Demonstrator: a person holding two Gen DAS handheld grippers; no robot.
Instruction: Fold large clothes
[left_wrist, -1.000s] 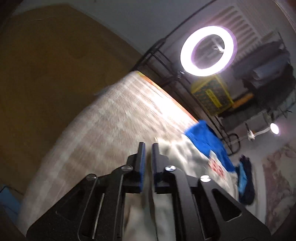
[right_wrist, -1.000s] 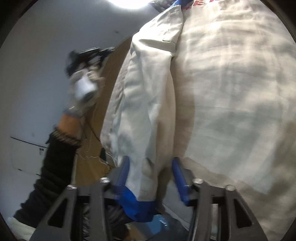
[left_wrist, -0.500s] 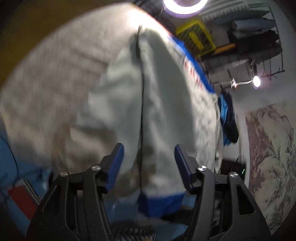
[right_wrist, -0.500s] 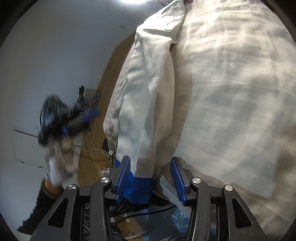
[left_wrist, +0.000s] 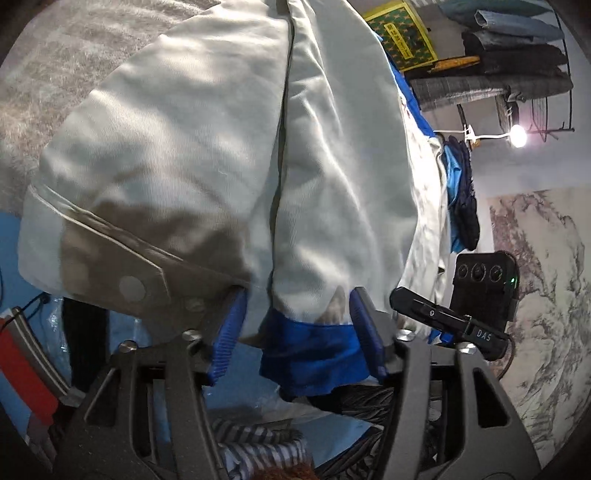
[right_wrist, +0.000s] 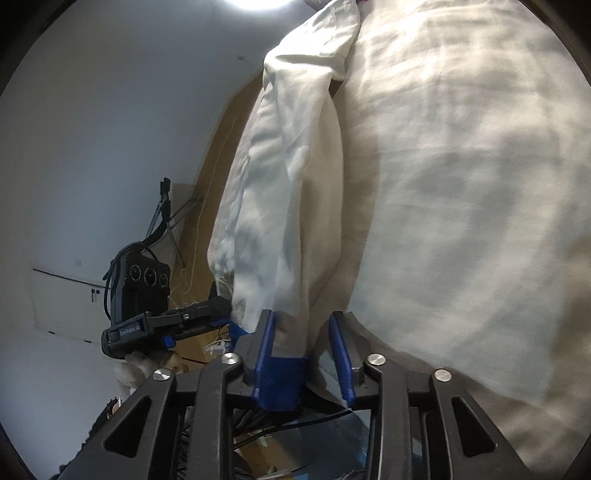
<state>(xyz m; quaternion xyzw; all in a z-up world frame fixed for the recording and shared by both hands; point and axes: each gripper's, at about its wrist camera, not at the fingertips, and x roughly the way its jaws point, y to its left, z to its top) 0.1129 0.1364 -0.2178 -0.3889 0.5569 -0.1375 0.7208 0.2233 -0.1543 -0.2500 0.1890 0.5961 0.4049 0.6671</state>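
The pale garment (left_wrist: 207, 155) lies along the near edge of the bed (right_wrist: 480, 184), its blue hem band (left_wrist: 314, 350) hanging just over that edge. The left gripper (left_wrist: 295, 332) straddles one part of the band, the right gripper (right_wrist: 301, 350) another; both have just been closing, yet gaps still show beside the cloth — neither has pinched it. To do this step well, each should finish closing squarely on the band, through every layer, before any lift. Both ought then to rise together, level — otherwise the fold may skew.
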